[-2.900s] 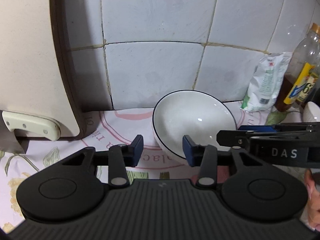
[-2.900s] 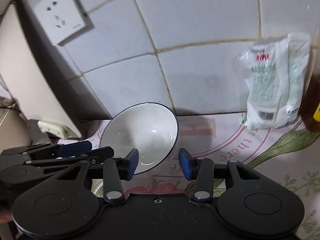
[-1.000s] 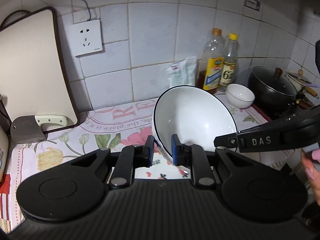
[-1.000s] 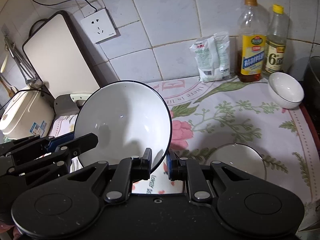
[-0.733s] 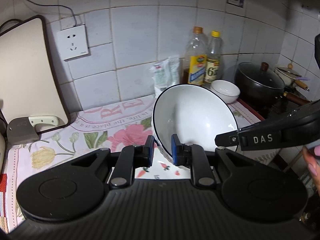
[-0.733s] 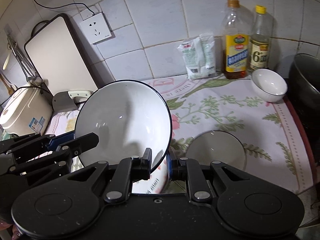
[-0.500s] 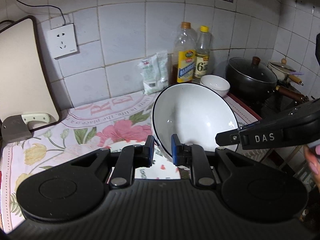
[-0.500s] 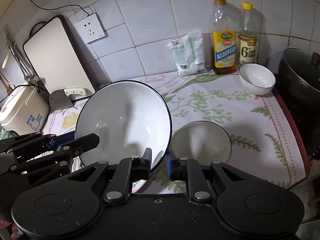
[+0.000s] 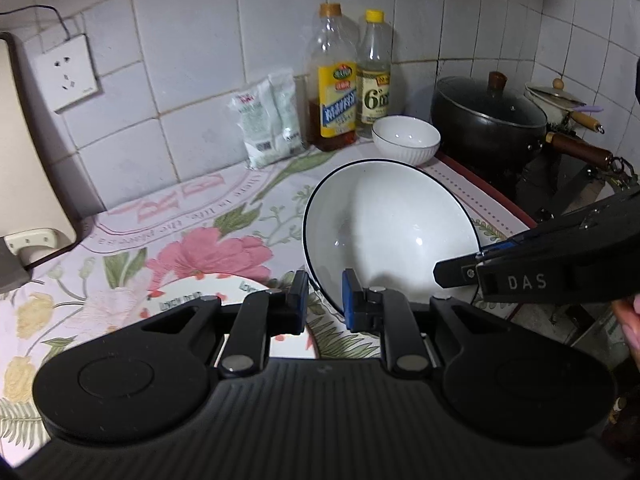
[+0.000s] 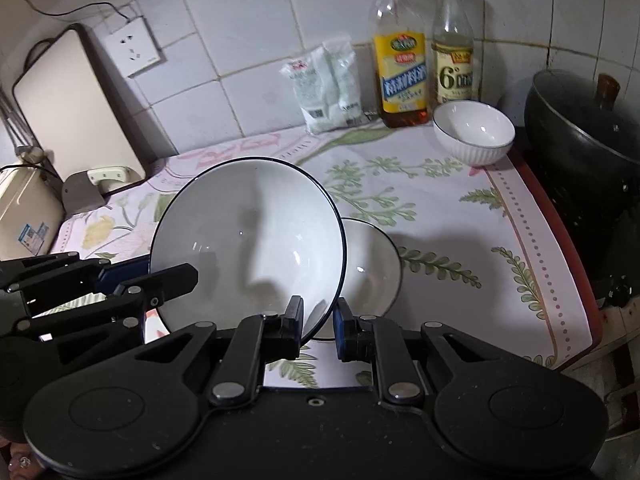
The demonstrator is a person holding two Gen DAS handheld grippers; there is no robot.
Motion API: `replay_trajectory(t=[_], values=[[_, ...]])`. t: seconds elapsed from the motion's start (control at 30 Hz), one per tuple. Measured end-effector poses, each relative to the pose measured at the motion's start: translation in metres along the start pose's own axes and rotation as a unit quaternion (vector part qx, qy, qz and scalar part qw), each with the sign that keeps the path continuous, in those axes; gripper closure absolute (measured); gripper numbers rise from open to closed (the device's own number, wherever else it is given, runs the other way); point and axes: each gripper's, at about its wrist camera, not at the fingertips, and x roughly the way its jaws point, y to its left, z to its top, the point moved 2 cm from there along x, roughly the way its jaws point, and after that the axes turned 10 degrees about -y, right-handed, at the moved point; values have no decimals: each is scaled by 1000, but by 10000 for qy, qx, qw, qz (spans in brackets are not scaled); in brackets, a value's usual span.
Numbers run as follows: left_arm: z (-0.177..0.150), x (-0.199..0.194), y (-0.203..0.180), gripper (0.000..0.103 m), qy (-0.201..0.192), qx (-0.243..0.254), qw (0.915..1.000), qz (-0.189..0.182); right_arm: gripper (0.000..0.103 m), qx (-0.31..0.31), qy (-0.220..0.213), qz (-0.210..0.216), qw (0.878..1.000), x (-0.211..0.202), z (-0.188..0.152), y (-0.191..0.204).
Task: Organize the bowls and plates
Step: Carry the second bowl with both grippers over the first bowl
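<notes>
Right wrist view: the right hand-held gripper [image 10: 318, 328] is clamped on the near rim of the large bowl [image 10: 248, 240], which is held tilted above the flowered table [image 10: 460, 216]. The opposite rim is pinched by the left hand-held gripper [image 9: 325, 296], nearly shut on it. Just beyond the large bowl, a shallower dish [image 10: 372, 268] rests on the table; a small bowl [image 10: 474, 132] stands near the two bottles [image 10: 402, 48]. A printed plate [image 9: 208, 296] is seen in the left wrist view. Nothing is stacked yet, so most of the task is judged to remain. Counted: two bowls, one dish, one plate.
</notes>
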Motion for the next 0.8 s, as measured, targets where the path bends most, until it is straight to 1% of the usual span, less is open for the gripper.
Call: replay_trajectory(t=[0.17,0.3,0.5,0.7,0.8], values=[[-5,26,-5,87,203,-24,9998,-64,84,83,84,-51,9999,17,-2,-16],[-9,45,-9,87,402,-21,9991,-135,84,22,146,-163,9998,28,-4,-24],[-16,66,-10,88,649,-115,9975,-247,84,-257,191,-371,9988,37,-3,-29],[-20,79,-7,88,885,-272,9952,-311,84,-638,103,-517,9966,42,-1,-25],[-19,82,-6,88,909,-286,9950,-312,84,-676,106,-528,9963,46,-1,-27]])
